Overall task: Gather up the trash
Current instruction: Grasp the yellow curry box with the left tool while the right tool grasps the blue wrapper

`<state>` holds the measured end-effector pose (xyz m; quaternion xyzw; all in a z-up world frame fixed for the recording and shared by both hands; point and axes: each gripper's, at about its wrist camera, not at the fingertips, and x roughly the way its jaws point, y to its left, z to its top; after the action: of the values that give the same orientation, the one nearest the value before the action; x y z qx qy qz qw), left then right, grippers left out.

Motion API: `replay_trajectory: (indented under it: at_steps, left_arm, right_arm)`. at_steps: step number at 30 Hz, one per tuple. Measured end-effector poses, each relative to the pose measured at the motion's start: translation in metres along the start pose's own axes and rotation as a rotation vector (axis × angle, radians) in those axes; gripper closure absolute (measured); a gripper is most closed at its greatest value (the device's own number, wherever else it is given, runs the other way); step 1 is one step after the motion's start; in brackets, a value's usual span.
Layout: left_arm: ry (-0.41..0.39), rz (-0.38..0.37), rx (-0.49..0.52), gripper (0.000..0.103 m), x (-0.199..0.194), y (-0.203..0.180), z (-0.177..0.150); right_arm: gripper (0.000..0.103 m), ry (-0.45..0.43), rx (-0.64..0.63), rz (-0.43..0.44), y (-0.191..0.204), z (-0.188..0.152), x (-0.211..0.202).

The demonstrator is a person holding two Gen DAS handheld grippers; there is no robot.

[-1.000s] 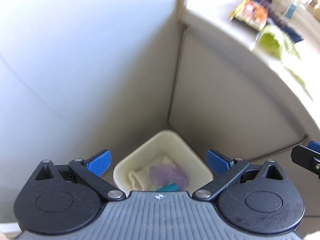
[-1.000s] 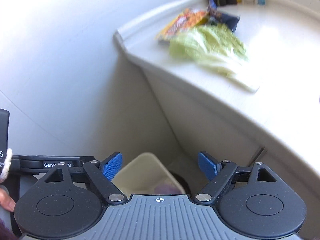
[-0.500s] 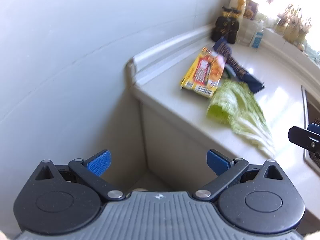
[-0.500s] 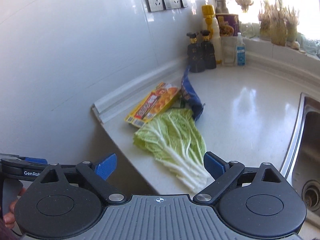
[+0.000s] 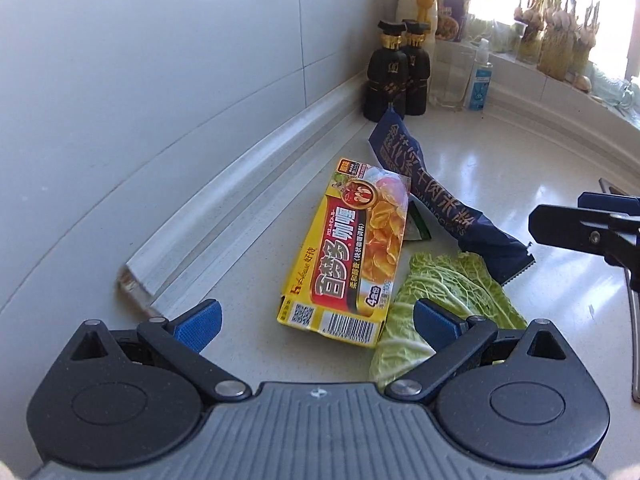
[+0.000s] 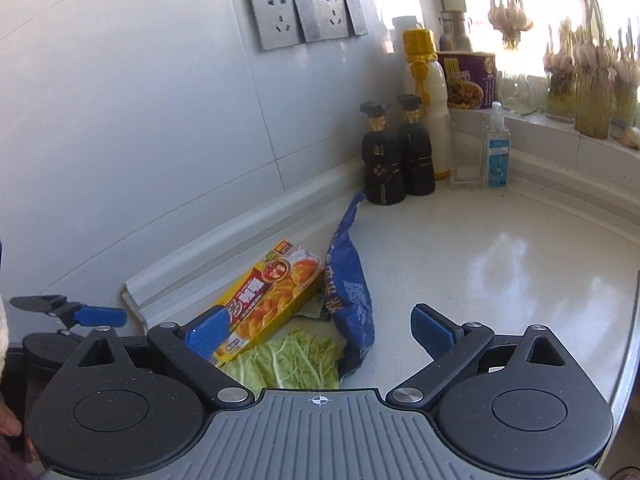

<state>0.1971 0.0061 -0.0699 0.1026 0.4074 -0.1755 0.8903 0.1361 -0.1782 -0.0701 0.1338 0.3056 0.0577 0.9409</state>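
A yellow food box (image 5: 352, 256) lies flat on the white counter, also in the right wrist view (image 6: 272, 292). A dark blue wrapper (image 5: 432, 196) lies behind it, also in the right wrist view (image 6: 352, 296). A green cabbage leaf (image 5: 440, 300) lies to the box's right and shows in the right wrist view (image 6: 288, 360) too. My left gripper (image 5: 316, 318) is open and empty, just short of the box's near end. My right gripper (image 6: 320, 328) is open and empty, over the leaf and wrapper.
Two black bottles (image 6: 396, 156), a white bottle with a yellow cap (image 6: 424, 92), a purple tub (image 6: 468, 80) and a sanitizer bottle (image 6: 498, 152) stand in the counter's back corner. Wall sockets (image 6: 304, 16) are above. Plants line the sill (image 6: 592, 92). A sink rim (image 5: 634, 320) lies right.
Both grippers have risen from looking down at the trash bin by the cabinet to facing the counter. The box, wrapper and leaf are now close in front of them.
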Motion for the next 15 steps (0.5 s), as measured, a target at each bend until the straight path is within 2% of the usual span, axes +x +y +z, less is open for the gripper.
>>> replay_trajectory:
  at_steps: [5, 9, 11, 13, 14, 15]
  left_arm:
    - [0.046, -0.025, -0.011, 0.002, 0.031, 0.0, 0.007]
    - [0.066, -0.03, 0.03, 0.002, 0.044, -0.004, 0.009]
    - [0.07, -0.029, 0.059, 0.001, 0.049, -0.008, 0.01]
    - [0.081, -0.032, 0.083, 0.001, 0.054, -0.011, 0.012]
    - [0.086, -0.033, 0.088, 0.001, 0.056, -0.012, 0.013]
    - [0.087, -0.035, 0.092, 0.001, 0.057, -0.012, 0.014]
  right_arm:
    - [0.005, 0.044, 0.046, 0.016, -0.023, 0.005, 0.043]
    - [0.01, 0.085, 0.042, 0.024, -0.028, 0.004, 0.067]
    - [0.019, 0.106, 0.045, 0.023, -0.03, 0.002, 0.076]
    - [0.041, 0.128, 0.056, 0.023, -0.034, 0.0, 0.083]
    - [0.048, 0.138, 0.067, 0.025, -0.037, 0.0, 0.086]
    - [0.064, 0.148, 0.076, 0.023, -0.039, -0.001, 0.088]
